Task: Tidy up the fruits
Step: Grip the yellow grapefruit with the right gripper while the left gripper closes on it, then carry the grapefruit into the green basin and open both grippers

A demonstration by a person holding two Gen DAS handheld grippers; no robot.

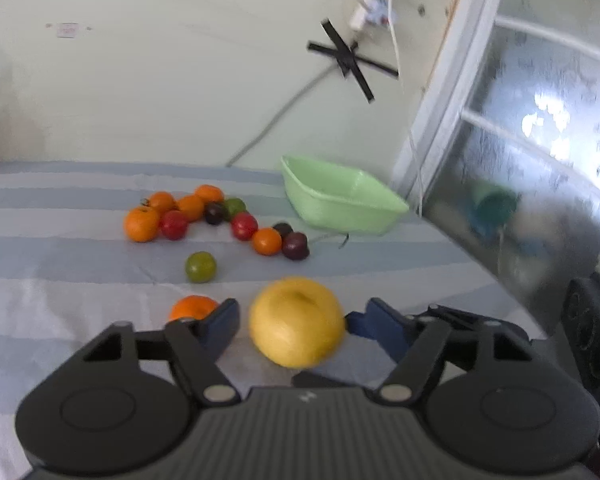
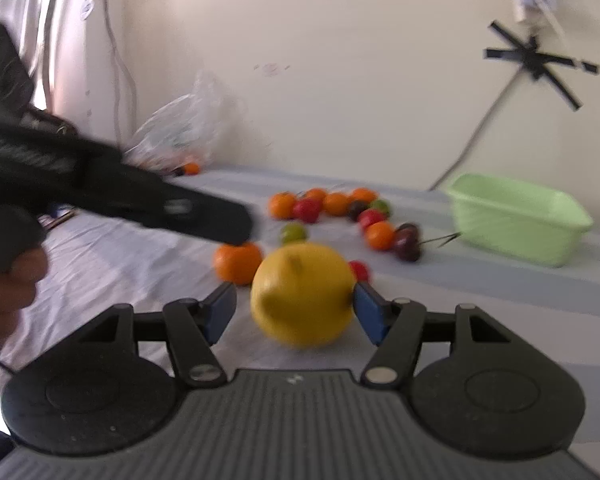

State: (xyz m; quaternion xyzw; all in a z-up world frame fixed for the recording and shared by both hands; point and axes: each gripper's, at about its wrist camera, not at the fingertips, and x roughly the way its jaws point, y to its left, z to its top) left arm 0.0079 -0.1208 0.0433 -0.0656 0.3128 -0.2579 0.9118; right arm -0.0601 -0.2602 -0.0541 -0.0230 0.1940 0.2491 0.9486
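A yellow round fruit (image 1: 296,322) lies between the fingers of my left gripper (image 1: 292,316). It touches the right pad (image 1: 364,324), and a narrow gap shows at the left pad (image 1: 220,324). In the right wrist view the same yellow fruit (image 2: 304,294) stands between the fingers of my right gripper (image 2: 296,300), again against the right pad with a gap on the left. The left gripper (image 2: 240,228) reaches in blurred from the left, with its tip over an orange (image 2: 238,264). A light green tub (image 1: 340,200) stands at the back right.
Several oranges, red, dark and green fruits (image 1: 216,220) lie in a loose row on the striped sheet (image 1: 60,280) before the tub. A plastic bag (image 2: 180,132) sits by the wall at the back left. A hand (image 2: 4,284) holds the left gripper. A black object (image 1: 584,332) is at the right edge.
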